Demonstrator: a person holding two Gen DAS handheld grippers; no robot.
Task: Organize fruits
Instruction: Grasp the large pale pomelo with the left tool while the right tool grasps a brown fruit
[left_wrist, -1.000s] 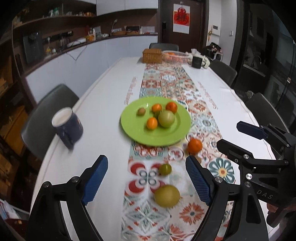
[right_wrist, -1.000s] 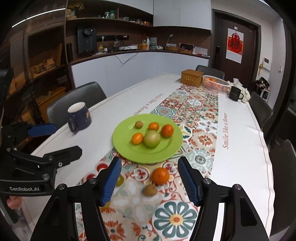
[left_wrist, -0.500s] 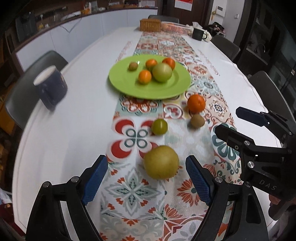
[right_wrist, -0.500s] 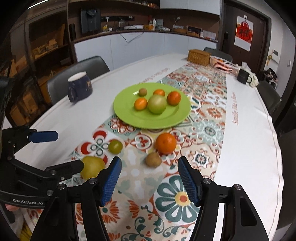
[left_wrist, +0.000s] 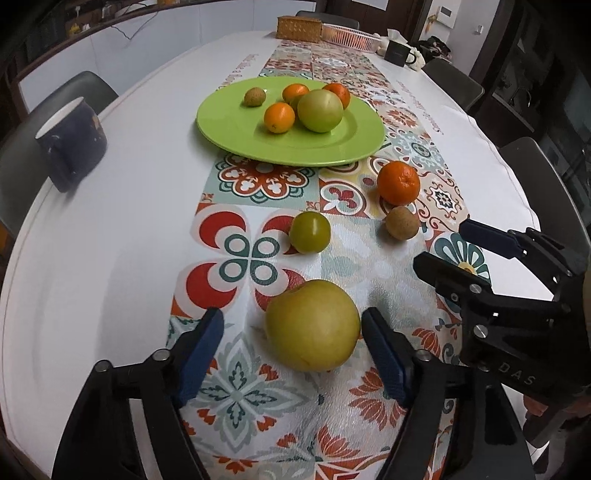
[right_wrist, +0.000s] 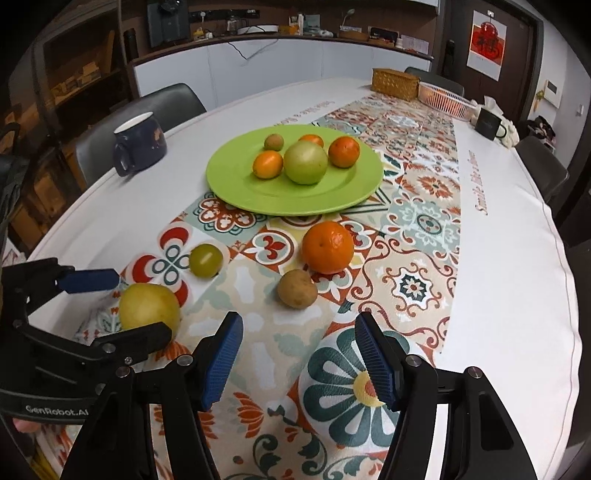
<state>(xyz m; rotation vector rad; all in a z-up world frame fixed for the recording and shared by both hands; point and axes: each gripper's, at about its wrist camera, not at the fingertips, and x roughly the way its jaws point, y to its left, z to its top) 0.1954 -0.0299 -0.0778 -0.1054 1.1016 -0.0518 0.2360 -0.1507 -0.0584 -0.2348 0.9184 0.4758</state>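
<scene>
Nearest the left wrist camera, the left gripper (left_wrist: 291, 343) straddles a large yellow-green pear (left_wrist: 312, 325) lying on the patterned table runner (left_wrist: 236, 391); its blue jaws are closing, with a gap showing on each side of the fruit, so they have no hold on it. The right gripper (right_wrist: 298, 352) hangs beside it over the runner, jaws parted about halfway with nothing between them; a brown kiwi (right_wrist: 297, 288) lies just beyond its tips. Past these, a small green fruit (left_wrist: 309, 232) and a loose orange (right_wrist: 327, 247) rest on the runner, the orange just behind the kiwi. Farther on, a lime-green plate (right_wrist: 236, 184) carries three small oranges, a green apple (right_wrist: 306, 162) and a little brown fruit. A dark blue mug (right_wrist: 139, 142) stands on the white tablecloth (right_wrist: 509, 280), off by the table's edge. At the far end are a wicker box (right_wrist: 394, 84), a pink basket (right_wrist: 445, 100) and a black mug (right_wrist: 487, 123). Grey chairs ring the table; behind runs a white counter under dark shelving, and a red poster (right_wrist: 487, 44) hangs near a dark door
</scene>
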